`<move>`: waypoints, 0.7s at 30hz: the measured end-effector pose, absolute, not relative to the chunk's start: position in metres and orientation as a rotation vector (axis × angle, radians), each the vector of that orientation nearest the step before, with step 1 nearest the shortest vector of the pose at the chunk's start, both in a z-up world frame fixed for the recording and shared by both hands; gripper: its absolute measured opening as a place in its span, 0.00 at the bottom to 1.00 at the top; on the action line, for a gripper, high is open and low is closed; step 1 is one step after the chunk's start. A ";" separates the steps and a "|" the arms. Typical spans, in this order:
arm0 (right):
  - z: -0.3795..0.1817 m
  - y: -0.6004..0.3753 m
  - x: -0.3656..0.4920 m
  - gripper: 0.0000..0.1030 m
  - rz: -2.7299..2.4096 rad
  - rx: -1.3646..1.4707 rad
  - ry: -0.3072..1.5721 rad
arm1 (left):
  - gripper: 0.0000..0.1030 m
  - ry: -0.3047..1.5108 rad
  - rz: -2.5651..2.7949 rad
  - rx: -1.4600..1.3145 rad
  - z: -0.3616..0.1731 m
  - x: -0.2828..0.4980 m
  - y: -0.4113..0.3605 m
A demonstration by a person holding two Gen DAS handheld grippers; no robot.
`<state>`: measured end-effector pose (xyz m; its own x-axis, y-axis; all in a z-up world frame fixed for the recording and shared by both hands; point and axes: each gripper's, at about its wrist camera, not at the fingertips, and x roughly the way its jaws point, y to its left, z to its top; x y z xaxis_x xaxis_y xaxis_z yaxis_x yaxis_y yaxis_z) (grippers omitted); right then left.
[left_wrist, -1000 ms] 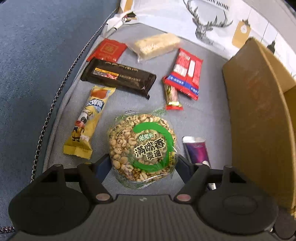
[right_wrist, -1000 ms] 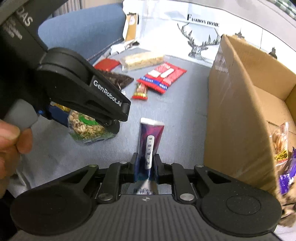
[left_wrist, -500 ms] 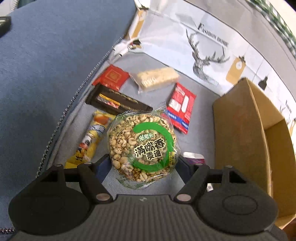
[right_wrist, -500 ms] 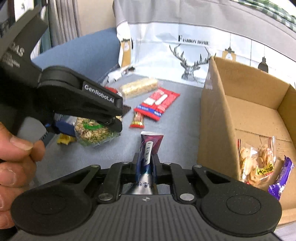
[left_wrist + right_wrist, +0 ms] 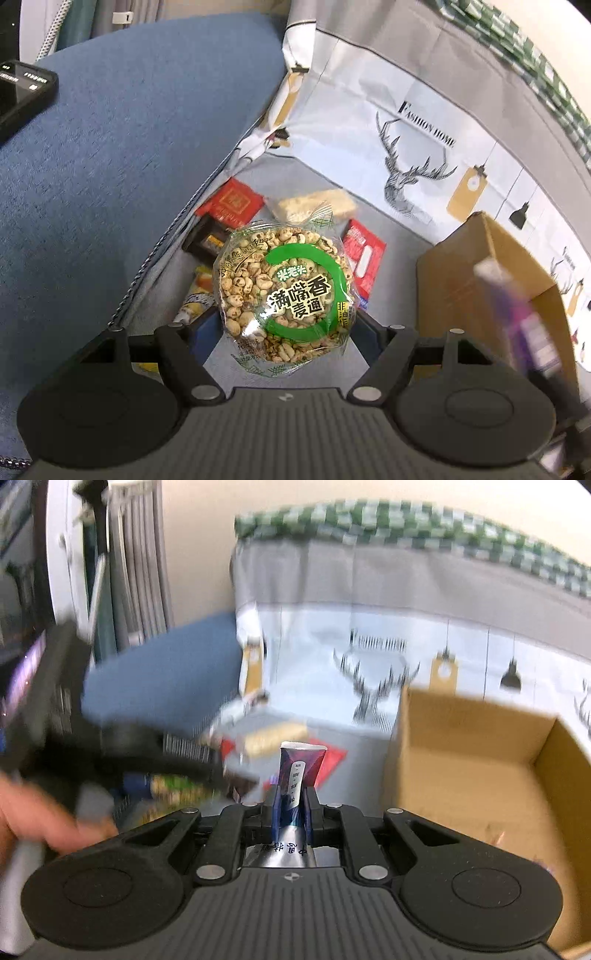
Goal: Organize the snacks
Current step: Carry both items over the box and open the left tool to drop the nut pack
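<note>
Both claws have risen since a second ago: the snacks that lay close under the left claw now sit well below it, and the cardboard box has swung up ahead and right of the right claw. The left claw is pinching the round puffed-grain pack by its sides, flat face up, clear of the grey cushion. The right claw is pressed together on the purple tube pack, which points forward, its crimped end ahead of the fingertips. Gripping each pack at its near end leaves the rest free to go over the box wall first. Below and ahead of the left claw remain the red sachet, pale bar and red-white packet, awaiting collection, I judge.
</note>
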<state>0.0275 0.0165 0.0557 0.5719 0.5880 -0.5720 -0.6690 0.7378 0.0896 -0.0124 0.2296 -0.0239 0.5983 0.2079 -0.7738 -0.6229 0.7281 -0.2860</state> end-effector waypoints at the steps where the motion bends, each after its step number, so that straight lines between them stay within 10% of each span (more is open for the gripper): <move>1: 0.066 0.011 0.031 0.12 0.738 -0.132 0.594 | 0.77 0.784 0.509 -0.573 -0.023 -0.012 0.227; 21: 0.062 -0.092 0.084 0.12 0.554 0.005 0.482 | 0.77 0.575 0.274 -0.366 0.004 0.029 0.144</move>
<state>0.0837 -0.0924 0.0620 0.7419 0.5069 -0.4389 -0.5048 0.8531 0.1321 0.0288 0.1440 0.0043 0.8062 0.1496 -0.5723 -0.3507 0.9000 -0.2588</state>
